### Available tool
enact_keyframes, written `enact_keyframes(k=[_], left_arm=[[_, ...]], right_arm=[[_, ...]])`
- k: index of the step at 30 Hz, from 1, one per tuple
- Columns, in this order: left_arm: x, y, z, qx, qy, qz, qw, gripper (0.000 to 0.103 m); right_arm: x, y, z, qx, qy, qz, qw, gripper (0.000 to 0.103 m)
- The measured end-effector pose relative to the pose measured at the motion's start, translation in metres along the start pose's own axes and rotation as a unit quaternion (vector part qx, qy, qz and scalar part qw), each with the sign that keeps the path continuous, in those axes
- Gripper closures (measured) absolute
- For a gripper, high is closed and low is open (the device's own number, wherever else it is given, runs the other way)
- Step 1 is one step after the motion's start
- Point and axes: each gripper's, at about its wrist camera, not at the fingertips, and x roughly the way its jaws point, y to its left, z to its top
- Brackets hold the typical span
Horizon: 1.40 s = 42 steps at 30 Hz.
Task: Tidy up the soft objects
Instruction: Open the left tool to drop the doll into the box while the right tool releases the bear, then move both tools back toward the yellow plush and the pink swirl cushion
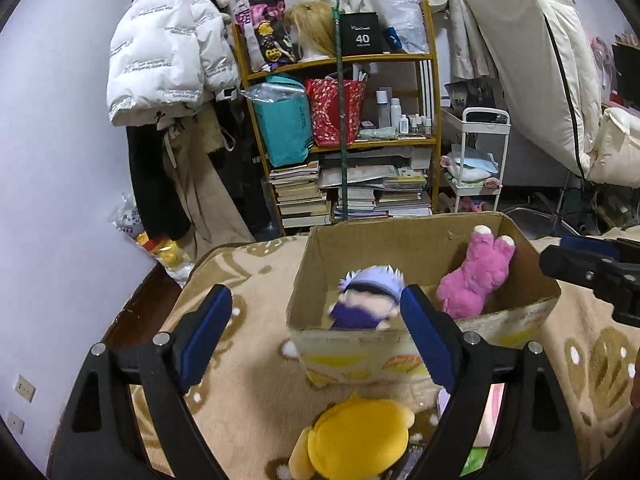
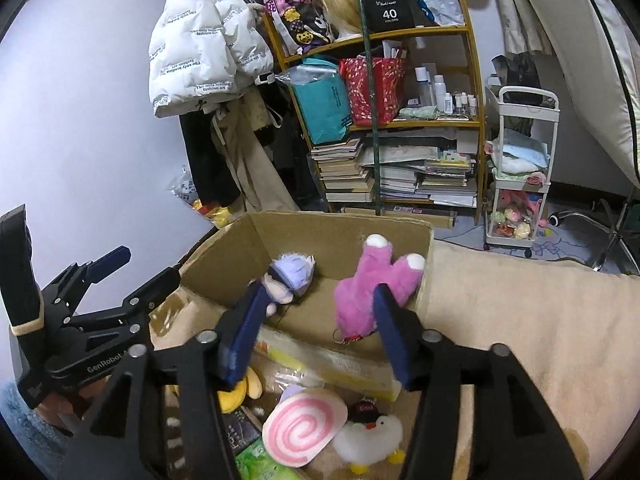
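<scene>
Gaping wide, left tool (image 1: 316, 320) and right tool (image 2: 316, 332) hover empty over the cardboard box (image 2: 224, 248).

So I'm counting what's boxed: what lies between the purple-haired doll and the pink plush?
Nothing: bare cardboard box floor separates doll from pink plush, clearest in the right wrist view.

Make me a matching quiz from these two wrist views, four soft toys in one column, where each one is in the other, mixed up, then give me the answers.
Things
1. pink plush
2. doll with pale purple hair
3. yellow plush
4. pink swirl cushion

Places
A. outside the cardboard box, beside a white duck plush
B. in the box, leaning against its right wall
C. on the blanket, low in the left wrist view between that gripper's fingers
D. in the box, on its left side

Pairs: 1-B, 2-D, 3-C, 4-A
</scene>
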Motion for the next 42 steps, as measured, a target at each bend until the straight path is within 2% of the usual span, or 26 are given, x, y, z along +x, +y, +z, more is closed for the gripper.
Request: enact_keyframes(k=[2, 4, 6, 11, 18, 25, 31, 42], left_arm=[[-0.007, 0.005, -0.002, -0.005, 0.001, 0.002, 1.0000, 0.015], [-0.014, 0.008, -0.004, -0.009, 0.000, 0.005, 0.9999, 0.008], [-0.023, 0.013, -0.007, -0.014, -0.004, 0.007, 0.9999, 0.008], [-0.044, 0.021, -0.014, -0.034, 0.009, 0.002, 0.9994, 0.008], [-0.073, 0.027, -0.030, -0.043, 0.018, 0.001, 0.9989, 0.007], [-0.095, 0.024, -0.045, -0.023, 0.025, 0.015, 0.9993, 0.007], [-0.099, 0.028, -0.056, -0.032, 0.055, 0.015, 0.9979, 0.007], [-0.090, 0.034, -0.059, -0.038, 0.072, 0.016, 0.9965, 0.007]], right_arm=[[-0.006, 0.002, -0.002, 0.002, -0.004, -0.001, 1.000, 0.032], [-0.013, 0.005, -0.006, 0.003, -0.007, -0.006, 1.000, 0.021], [-0.020, 0.007, -0.008, 0.006, -0.010, -0.011, 1.000, 0.013], [-0.038, 0.012, -0.014, 0.003, -0.006, -0.019, 1.000, 0.000], [-0.060, 0.020, -0.026, -0.003, 0.003, -0.014, 1.000, 0.000], [-0.072, 0.034, -0.042, -0.017, 0.008, -0.024, 1.000, 0.000], [-0.073, 0.036, -0.055, -0.009, 0.021, -0.025, 0.999, 0.000], [-0.061, 0.039, -0.059, -0.012, 0.034, -0.032, 0.999, 0.000]])
